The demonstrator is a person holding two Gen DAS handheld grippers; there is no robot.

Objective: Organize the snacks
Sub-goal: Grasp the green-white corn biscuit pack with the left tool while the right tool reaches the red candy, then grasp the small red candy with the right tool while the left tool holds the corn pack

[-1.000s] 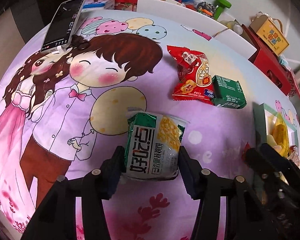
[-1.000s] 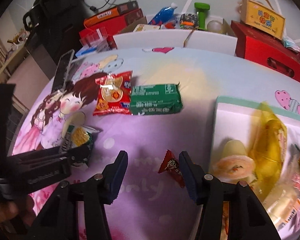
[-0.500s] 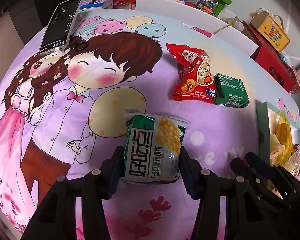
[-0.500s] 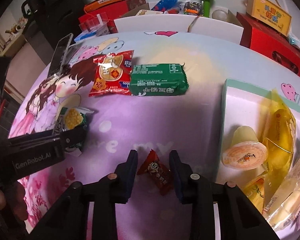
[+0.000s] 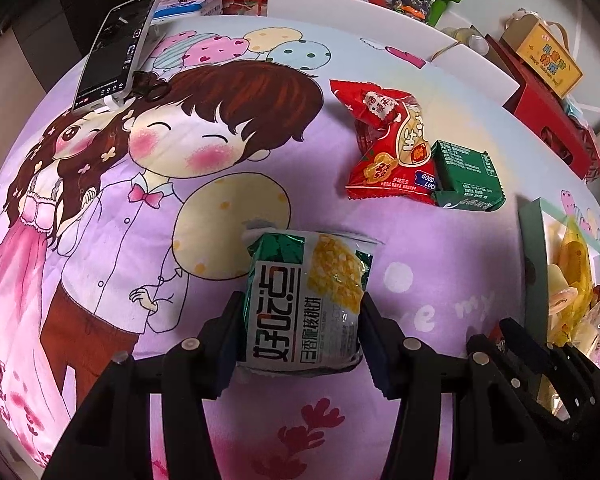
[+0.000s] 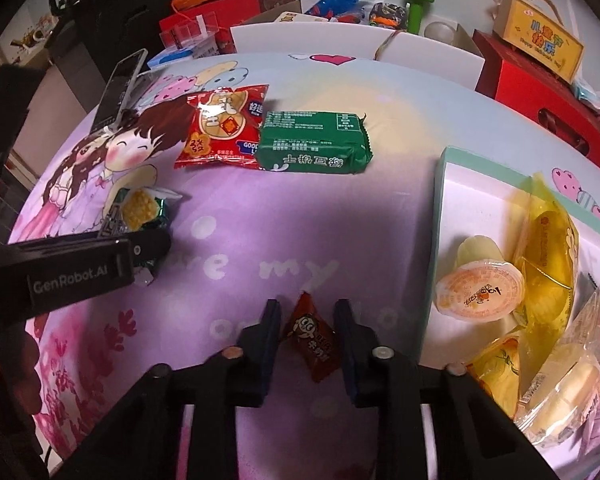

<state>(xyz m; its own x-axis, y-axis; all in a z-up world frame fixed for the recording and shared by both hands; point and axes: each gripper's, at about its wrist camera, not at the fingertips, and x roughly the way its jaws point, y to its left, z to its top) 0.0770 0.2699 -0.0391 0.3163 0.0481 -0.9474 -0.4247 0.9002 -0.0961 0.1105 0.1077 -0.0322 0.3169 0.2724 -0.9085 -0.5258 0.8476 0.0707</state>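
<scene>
My left gripper (image 5: 300,312) is clamped on the corn snack bag (image 5: 306,300), both fingers pressing its sides above the cloth (image 5: 440,240). My right gripper (image 6: 306,336) brackets the red candy (image 6: 312,340); I cannot tell if the fingers touch it. The tray (image 6: 440,216) lies to the right.

Your left gripper (image 6: 140,252) is covering the corn snack's (image 6: 140,206) lower half, and the tray (image 6: 444,184) is running off-frame.
</scene>
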